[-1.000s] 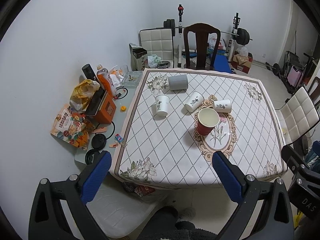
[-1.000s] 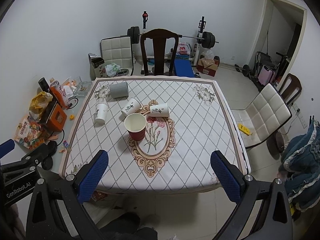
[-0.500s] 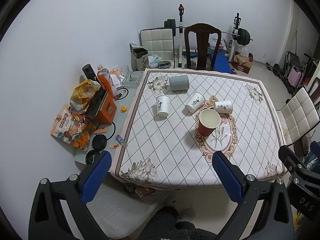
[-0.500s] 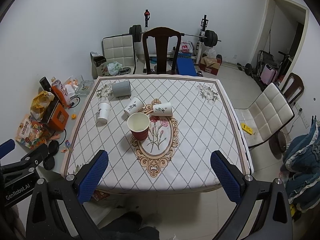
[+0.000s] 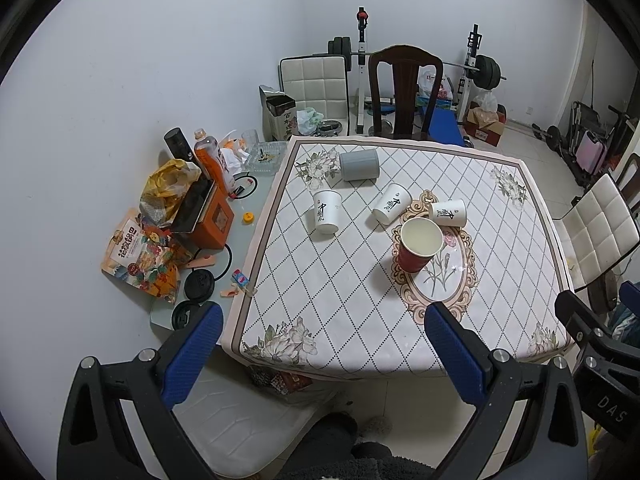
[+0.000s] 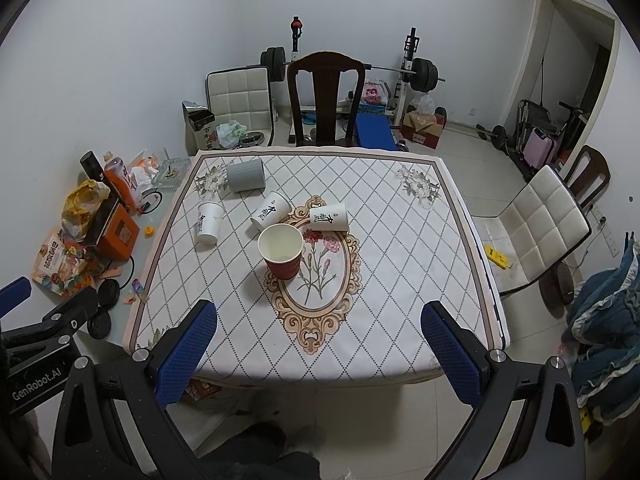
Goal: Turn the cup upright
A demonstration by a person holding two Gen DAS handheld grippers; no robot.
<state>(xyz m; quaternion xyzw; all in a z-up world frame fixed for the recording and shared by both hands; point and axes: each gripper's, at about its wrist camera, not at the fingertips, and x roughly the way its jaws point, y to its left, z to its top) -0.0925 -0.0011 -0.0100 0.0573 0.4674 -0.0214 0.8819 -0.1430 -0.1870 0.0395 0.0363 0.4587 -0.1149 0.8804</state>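
Note:
A red cup [image 5: 419, 244] [image 6: 281, 251] stands upright near the middle of the table. Behind it three white paper cups with black characters lie on their sides: the left one [image 5: 327, 212] [image 6: 209, 223], the middle one [image 5: 391, 203] [image 6: 271, 210] and the right one [image 5: 448, 213] [image 6: 329, 217]. A grey cup [image 5: 359, 165] [image 6: 245, 175] lies on its side at the far left. My left gripper [image 5: 324, 348] and right gripper [image 6: 319, 344] are both open and empty, held above the near table edge, well short of the cups.
The table [image 6: 400, 280] has a diamond-pattern cloth. A side surface on the left holds snack bags [image 5: 138, 256], an orange box [image 5: 208, 220] and a bottle [image 5: 208, 156]. A dark wooden chair [image 6: 326, 100] stands behind the table and a white chair [image 6: 536, 224] to the right.
Both grippers have shifted slightly nearer to the table; the cups appear a little lower and larger in view. Nothing on the table has moved.

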